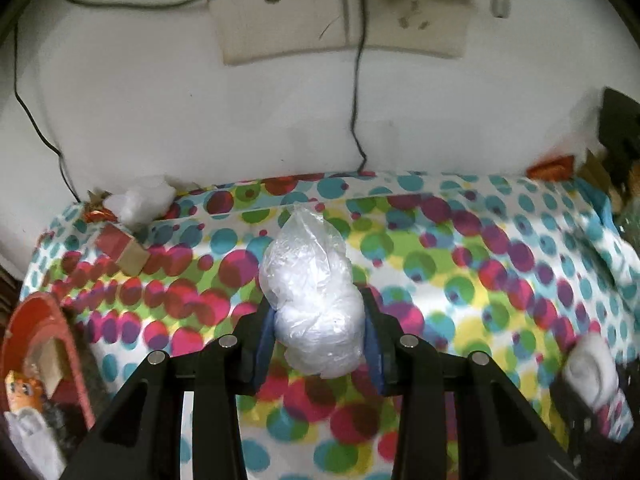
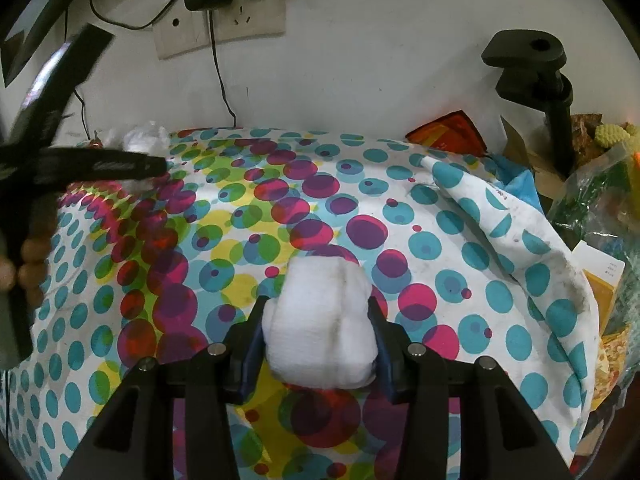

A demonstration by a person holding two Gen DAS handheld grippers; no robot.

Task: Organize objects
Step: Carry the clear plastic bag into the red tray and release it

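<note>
A clear plastic bag [image 1: 308, 272] stuffed with white material sits between the blue pads of my left gripper [image 1: 318, 320], which is shut on it above the dotted tablecloth [image 1: 460, 264]. In the right wrist view, my right gripper [image 2: 318, 320] is shut on a rolled white cloth bundle [image 2: 320, 280], low over the same cloth [image 2: 240, 216]. That bundle [image 1: 592, 364] also shows at the lower right of the left wrist view. The left gripper's black frame [image 2: 100, 168] appears blurred at the left edge, with a hand [image 2: 24, 268] below it.
A small red-brown box [image 1: 124, 250] and a crumpled white bag [image 1: 140, 200] lie at the back left. A red container [image 1: 40, 336] stands at the left edge. An orange packet [image 2: 448, 132], a black clamp stand [image 2: 536, 76] and piled clutter [image 2: 600, 200] crowd the right. Cables hang from a wall socket [image 2: 224, 20].
</note>
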